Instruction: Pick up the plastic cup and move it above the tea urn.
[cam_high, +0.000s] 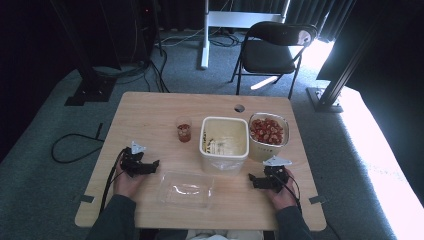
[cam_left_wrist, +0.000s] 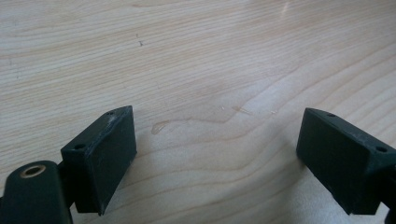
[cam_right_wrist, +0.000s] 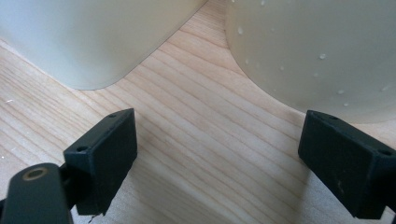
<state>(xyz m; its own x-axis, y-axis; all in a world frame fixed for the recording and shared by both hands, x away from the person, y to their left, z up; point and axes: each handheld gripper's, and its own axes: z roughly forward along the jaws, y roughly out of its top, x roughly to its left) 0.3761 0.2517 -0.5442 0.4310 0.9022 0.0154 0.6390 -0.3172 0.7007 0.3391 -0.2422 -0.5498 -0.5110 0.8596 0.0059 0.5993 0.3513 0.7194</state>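
Observation:
My left gripper (cam_high: 154, 165) rests on the wooden table (cam_high: 150, 115) at the near left, held by a hand, jaws pointing right toward a clear plastic lid (cam_high: 186, 189). Its own view shows the left gripper (cam_left_wrist: 217, 149) open over bare wood. On the near right lies my right gripper (cam_high: 252, 180), jaws pointing left. In its view the right gripper (cam_right_wrist: 217, 154) stands open, with nothing between the jaws, close to a white square tub (cam_right_wrist: 88, 37) and a second tub (cam_right_wrist: 322, 51).
An open white square tub (cam_high: 224, 143) holds a packet. To its right, a container of red pieces (cam_high: 268, 134) stands near the table's right edge. A small clear cup (cam_high: 184, 129) with red pieces stands left of the tub. A folding chair (cam_high: 272, 50) is beyond the table.

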